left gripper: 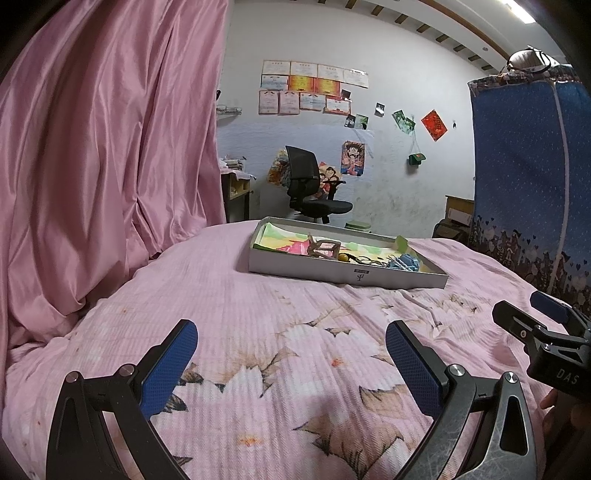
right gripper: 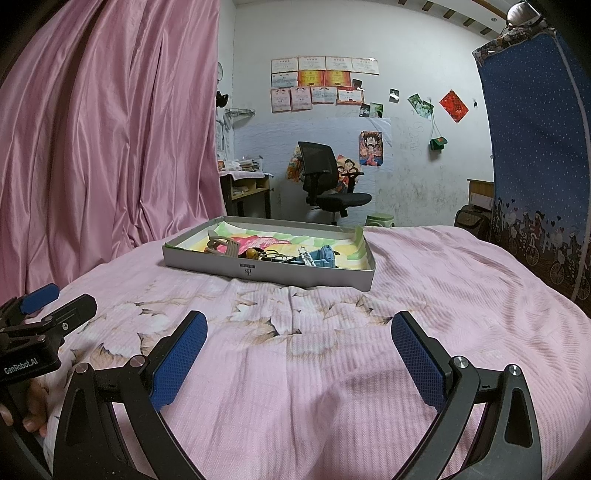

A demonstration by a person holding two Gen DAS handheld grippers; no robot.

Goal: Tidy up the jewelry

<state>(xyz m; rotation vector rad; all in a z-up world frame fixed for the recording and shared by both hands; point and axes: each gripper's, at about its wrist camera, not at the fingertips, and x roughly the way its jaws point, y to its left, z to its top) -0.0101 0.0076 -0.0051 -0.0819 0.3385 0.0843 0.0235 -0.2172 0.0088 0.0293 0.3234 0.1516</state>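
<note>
Two claws low over the pink bed (right gripper: 295,369), left claw (left gripper: 291,354) and right claw (right gripper: 299,343) both spread wide, gripping nothing. Ahead, jewelry (right gripper: 273,254) heaped in a shallow grey tray (right gripper: 258,273) mid-bed; pink curtain (left gripper: 103,147) hanging left, office chair (right gripper: 325,181) beyond.

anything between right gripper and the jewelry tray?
Nothing. In the right wrist view, only bare pink floral bedspread lies between the open right gripper and the tray. The left wrist view shows no obstruction either.

Dim, cool indoor light; a ceiling strip lamp (left gripper: 517,9) glares top right. Fisheye bends the edges, corners vignette black, shadows soft.
</note>
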